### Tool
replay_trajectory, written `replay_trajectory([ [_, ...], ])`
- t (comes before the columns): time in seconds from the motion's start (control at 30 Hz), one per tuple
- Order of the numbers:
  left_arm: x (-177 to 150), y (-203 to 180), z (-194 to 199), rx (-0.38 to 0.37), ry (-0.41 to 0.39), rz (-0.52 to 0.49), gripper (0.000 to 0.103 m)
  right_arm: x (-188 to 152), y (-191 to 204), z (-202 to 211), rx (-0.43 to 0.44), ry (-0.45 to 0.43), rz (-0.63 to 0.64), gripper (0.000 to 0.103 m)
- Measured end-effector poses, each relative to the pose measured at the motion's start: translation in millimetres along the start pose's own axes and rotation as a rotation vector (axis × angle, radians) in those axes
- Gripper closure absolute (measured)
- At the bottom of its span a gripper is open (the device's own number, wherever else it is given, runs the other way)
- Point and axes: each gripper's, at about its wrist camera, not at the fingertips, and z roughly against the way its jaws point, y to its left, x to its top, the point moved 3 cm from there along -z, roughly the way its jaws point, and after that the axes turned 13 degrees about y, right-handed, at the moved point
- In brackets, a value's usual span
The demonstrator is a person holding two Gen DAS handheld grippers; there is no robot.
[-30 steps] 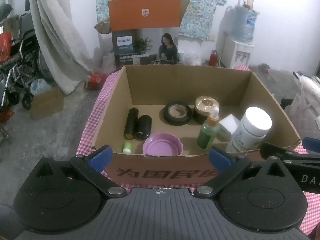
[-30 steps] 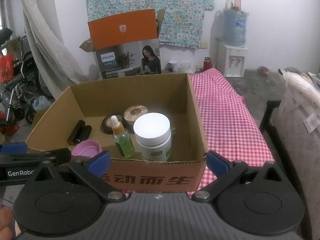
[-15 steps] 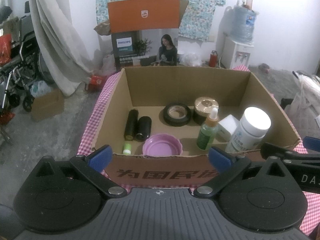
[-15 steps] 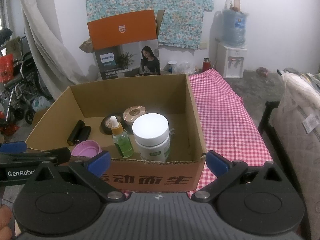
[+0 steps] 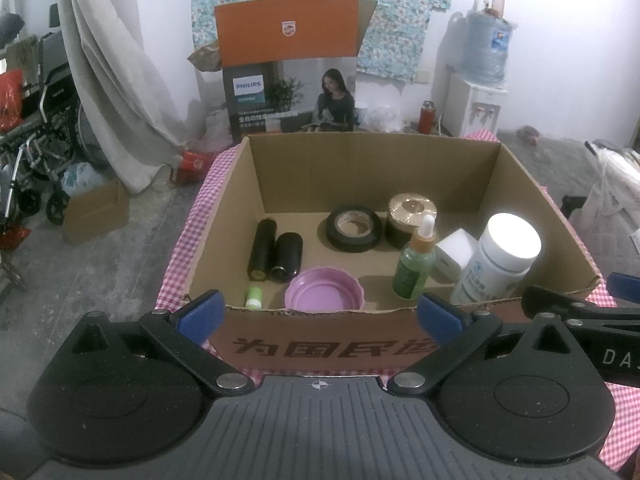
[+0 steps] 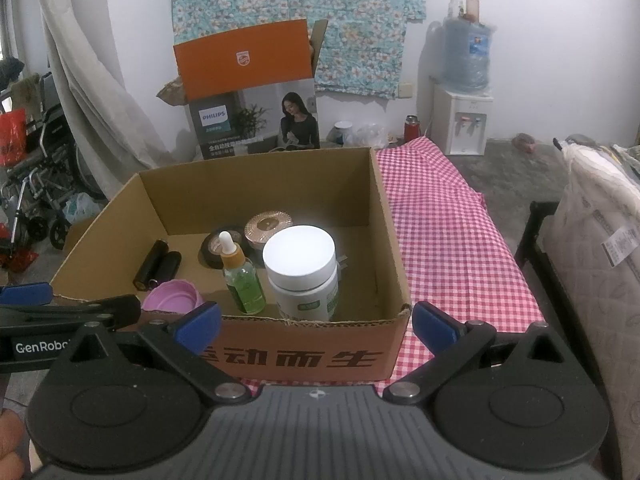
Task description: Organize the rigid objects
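Note:
An open cardboard box sits on a red checked cloth. Inside lie two black cylinders, a black tape roll, a gold-lidded jar, a green dropper bottle, a white-capped bottle, a white block, a purple lid and a small green tube. My left gripper hangs open before the box's near wall, holding nothing. My right gripper is open too, empty, at the box's near right corner.
The checked cloth stretches bare to the right of the box. An orange-flapped Philips carton stands behind, a water dispenser at the back right, a wheelchair at left, a padded bundle on the far right.
Both cameras have drawn back and risen very slightly from the box. Nothing in the box has moved and both grippers stay open.

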Motion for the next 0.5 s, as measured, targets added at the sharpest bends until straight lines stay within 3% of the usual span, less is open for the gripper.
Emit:
replay_trajectory([
  [0.5,0.2,0.1,0.0,-0.001,0.0,-0.001,0.0,0.7,-1.6,2.0,-0.003,-0.002,-0.002,0.0],
])
